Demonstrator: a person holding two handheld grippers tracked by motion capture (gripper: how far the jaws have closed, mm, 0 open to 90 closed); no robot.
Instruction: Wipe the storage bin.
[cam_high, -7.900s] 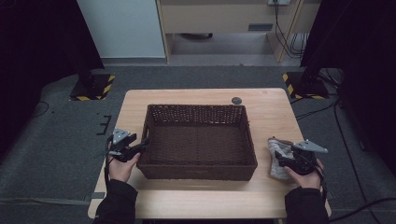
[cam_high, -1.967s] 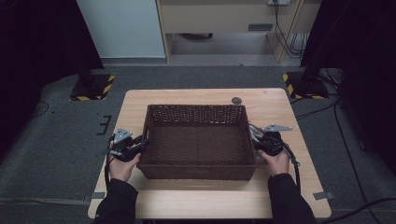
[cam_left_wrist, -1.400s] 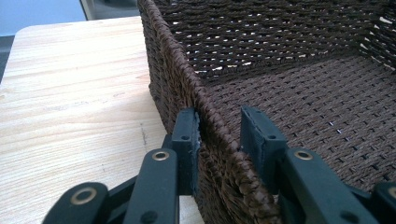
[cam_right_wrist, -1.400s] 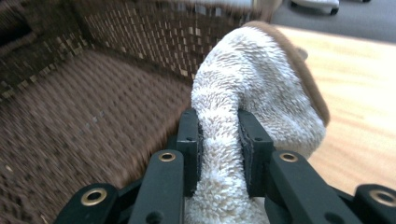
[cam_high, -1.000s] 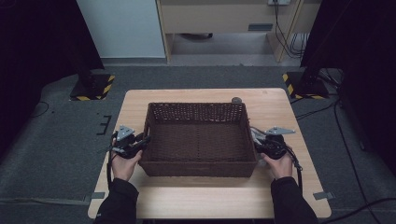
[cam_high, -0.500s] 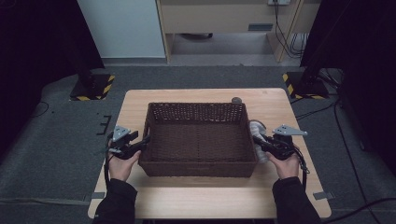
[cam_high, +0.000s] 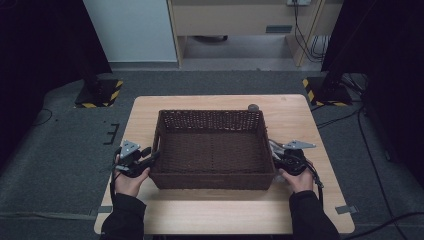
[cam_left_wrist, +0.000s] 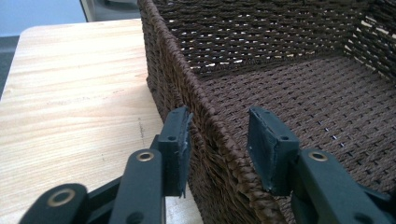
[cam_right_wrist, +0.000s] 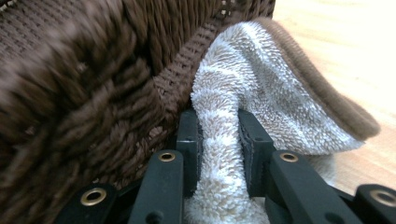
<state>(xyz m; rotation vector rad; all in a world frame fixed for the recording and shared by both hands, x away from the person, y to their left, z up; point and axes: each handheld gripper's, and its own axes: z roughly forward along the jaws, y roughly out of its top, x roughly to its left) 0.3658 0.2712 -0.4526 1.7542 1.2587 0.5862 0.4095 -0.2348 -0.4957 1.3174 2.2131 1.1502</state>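
basket (cam_high: 212, 150) – dark brown weave | towel (cam_right_wrist: 261, 107) – white-grey, brown edge | table (cam_high: 300, 112) – pale wood

Beyond your tongs, past the far edge of the light wooden desk (cam_high: 300, 120), grey carpet (cam_high: 65, 150) runs to a pale wall panel (cam_high: 130, 30), a beige cabinet (cam_high: 240, 17) and two hazard-striped stand bases (cam_high: 97, 95).

High view looks down and forward over the desk (cam_high: 225, 210); both tool views sit close against the basket (cam_high: 212, 147), shared by all.
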